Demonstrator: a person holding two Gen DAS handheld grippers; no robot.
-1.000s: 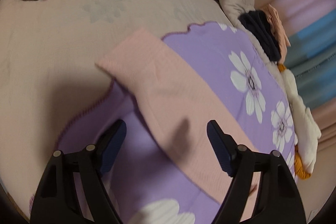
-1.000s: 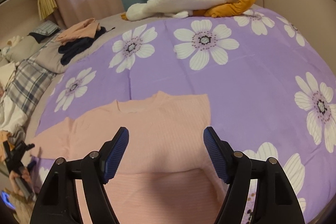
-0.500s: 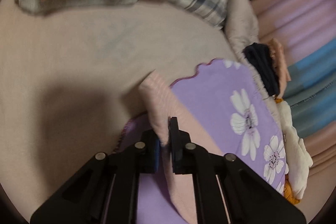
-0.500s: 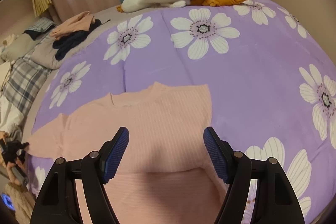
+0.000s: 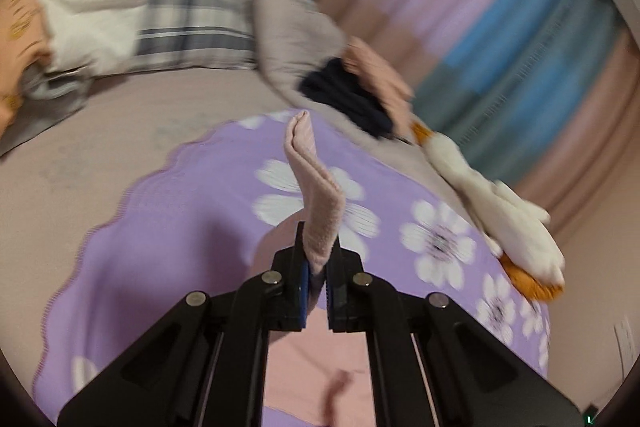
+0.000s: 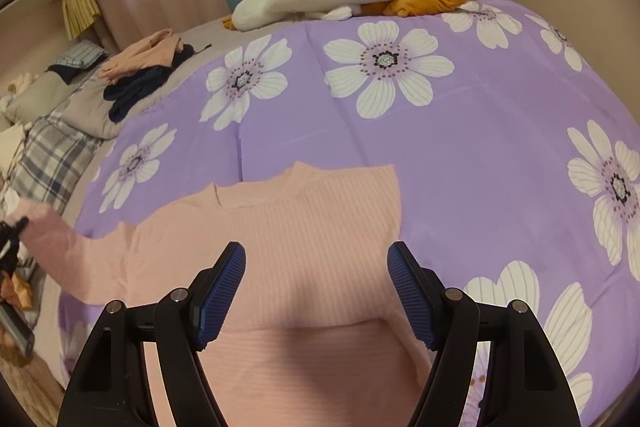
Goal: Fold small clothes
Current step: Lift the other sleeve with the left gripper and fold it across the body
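My left claw (image 5: 316,277) is pinched tight on the cuff end of the pink sweater's sleeve (image 5: 314,187), which stands up ahead of its tips, lifted off the purple flowered blanket (image 5: 168,211). The pink ribbed sweater (image 6: 280,239) itself lies flat on that blanket, right under and ahead of my right claw (image 6: 316,291), whose jaws gape wide and hold nothing. From the right wrist I can see the raised sleeve stretching away to the far left of that claw, with the neckline ahead of its tips.

I judge the step in hand to be folding this sleeve in across the body. To do it well, I want to carry the cuff low and level toward the sweater's middle, so the crease forms at the shoulder seam and the knit doesn't drag the torso along. The fabric looks soft and stretchy, so I should avoid pulling. My right claw sits well placed to press down on the chest as an anchor. I should only release once the sleeve lies flat.
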